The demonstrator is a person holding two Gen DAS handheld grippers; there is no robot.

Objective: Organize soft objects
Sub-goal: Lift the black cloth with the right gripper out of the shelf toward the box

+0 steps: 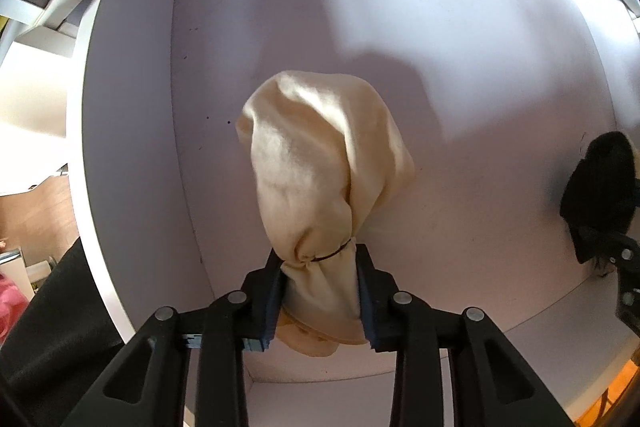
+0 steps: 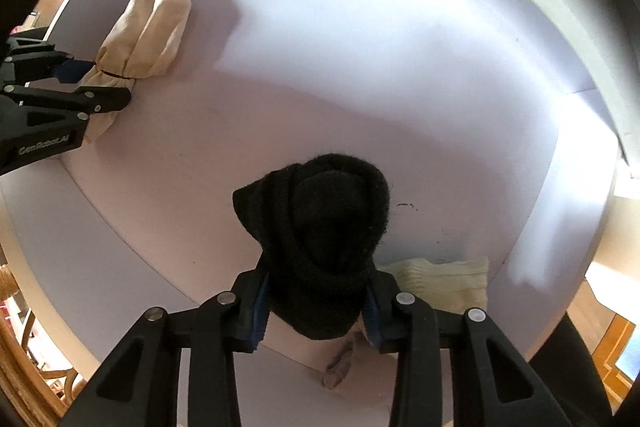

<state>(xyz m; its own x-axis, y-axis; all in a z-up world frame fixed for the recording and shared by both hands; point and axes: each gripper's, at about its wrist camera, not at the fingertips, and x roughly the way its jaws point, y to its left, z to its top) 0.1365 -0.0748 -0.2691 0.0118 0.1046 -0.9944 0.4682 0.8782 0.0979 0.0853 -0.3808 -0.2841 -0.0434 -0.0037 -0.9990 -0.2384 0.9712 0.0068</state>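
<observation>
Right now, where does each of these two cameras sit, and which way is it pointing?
Left wrist view: on the left tongs, facing into a white cabinet; its fingers clamp a cream bundle.
Right wrist view: on the right tongs, facing the same cabinet; its fingers clamp a black knit bundle, with a pale folded cloth beyond.
Shared: each shows the other's tongs and bundle at its edge.

One cream bundle (image 1: 320, 163), one black bundle (image 2: 324, 239)

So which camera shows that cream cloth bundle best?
The left wrist view: the cream cloth bundle tied with a dark band fills its centre, clamped in the left tongs. The right wrist view shows it small, at the edge.
</observation>
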